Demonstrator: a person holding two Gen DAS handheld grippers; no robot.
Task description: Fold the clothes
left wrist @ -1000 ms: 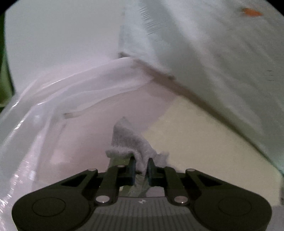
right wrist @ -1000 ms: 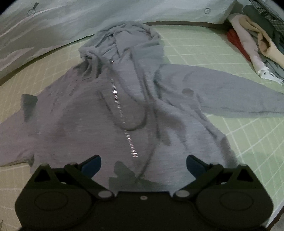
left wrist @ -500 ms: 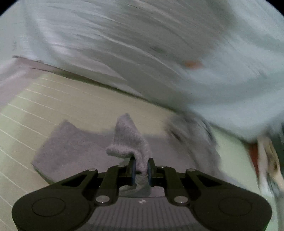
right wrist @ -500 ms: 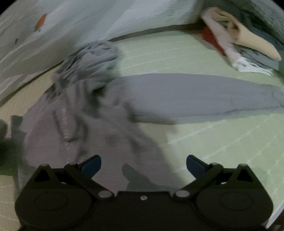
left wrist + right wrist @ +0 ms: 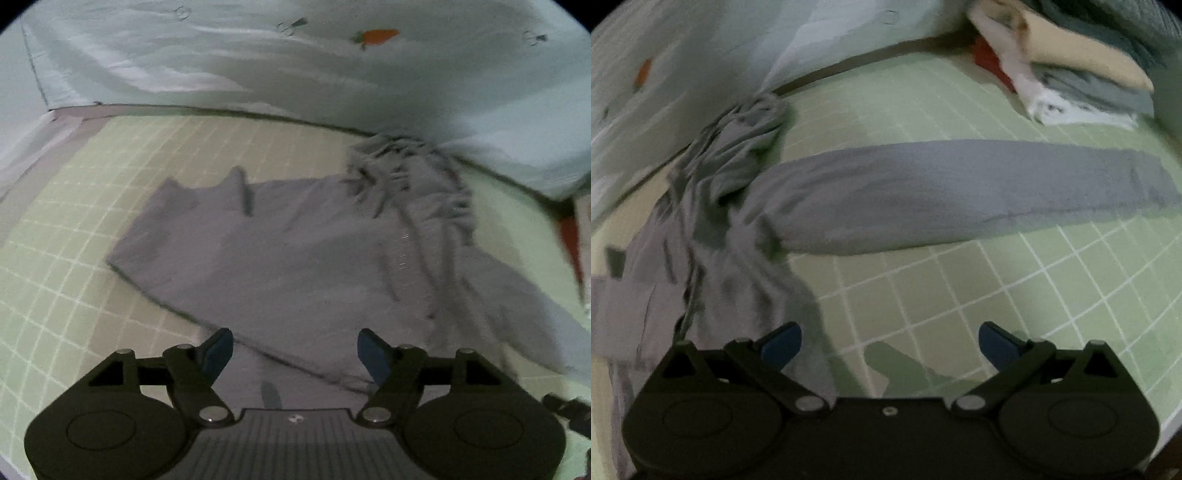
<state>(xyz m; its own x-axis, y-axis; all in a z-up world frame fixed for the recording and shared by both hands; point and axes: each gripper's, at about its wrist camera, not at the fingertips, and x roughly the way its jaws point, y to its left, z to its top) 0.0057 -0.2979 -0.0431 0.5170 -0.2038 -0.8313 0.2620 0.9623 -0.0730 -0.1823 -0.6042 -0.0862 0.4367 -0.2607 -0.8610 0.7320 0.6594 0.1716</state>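
A grey zip hoodie point(image 5: 295, 266) lies on the green grid mat point(image 5: 74, 221). One sleeve lies folded across its body, and the bunched hood point(image 5: 410, 173) is at the far side. My left gripper point(image 5: 295, 350) hovers over the hoodie's near edge, open, with nothing between its fingers. In the right wrist view the other sleeve point(image 5: 960, 192) stretches flat to the right across the mat point(image 5: 997, 295), with the hood point(image 5: 750, 125) at upper left. My right gripper point(image 5: 890, 341) is open above the mat, just right of the hoodie's body.
A pale sheet with a small orange print point(image 5: 376, 37) runs along the far edge of the mat. A pile of other clothes point(image 5: 1071, 74), beige, grey, white and red, sits at the far right corner. The mat's right edge point(image 5: 1167, 417) is close.
My left gripper carried the grey sleeve over the hoodie's body, then opened and let it go. My right gripper swung right, from over the zip to the outstretched sleeve, staying open.
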